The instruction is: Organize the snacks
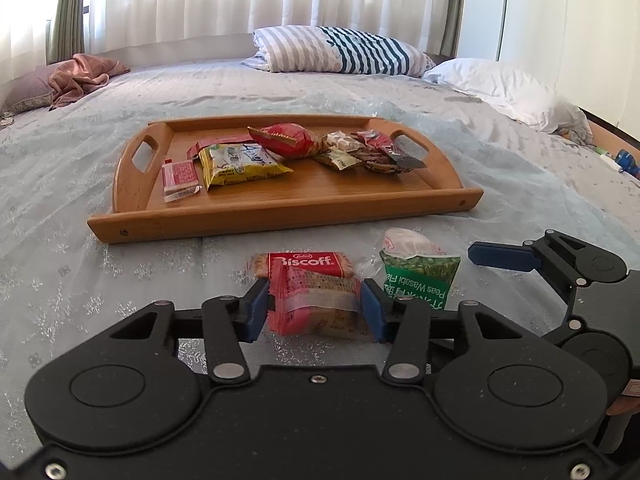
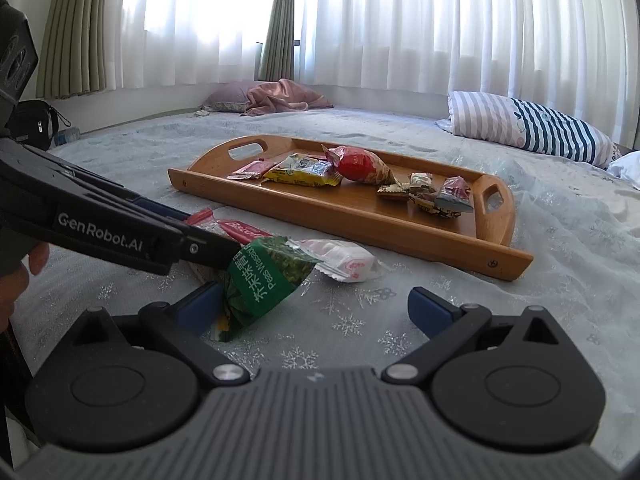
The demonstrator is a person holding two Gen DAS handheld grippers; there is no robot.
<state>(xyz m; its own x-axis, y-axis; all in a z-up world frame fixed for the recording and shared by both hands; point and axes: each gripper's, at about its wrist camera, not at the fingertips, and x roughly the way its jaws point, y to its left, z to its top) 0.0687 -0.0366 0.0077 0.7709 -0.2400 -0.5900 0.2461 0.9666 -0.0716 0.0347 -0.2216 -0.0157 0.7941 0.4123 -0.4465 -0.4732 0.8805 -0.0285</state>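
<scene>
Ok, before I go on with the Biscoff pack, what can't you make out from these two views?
- Biscoff pack: right wrist view, mostly hidden behind the left claw.
- Small wrappers at the tray's right end: overlapping in both views, print too small to read.
- White-and-pink packet: left wrist view, lower part hidden behind the green wasabi peas bag.
- Peas bag against the right claw: whether it touches the left finger is unclear.
</scene>
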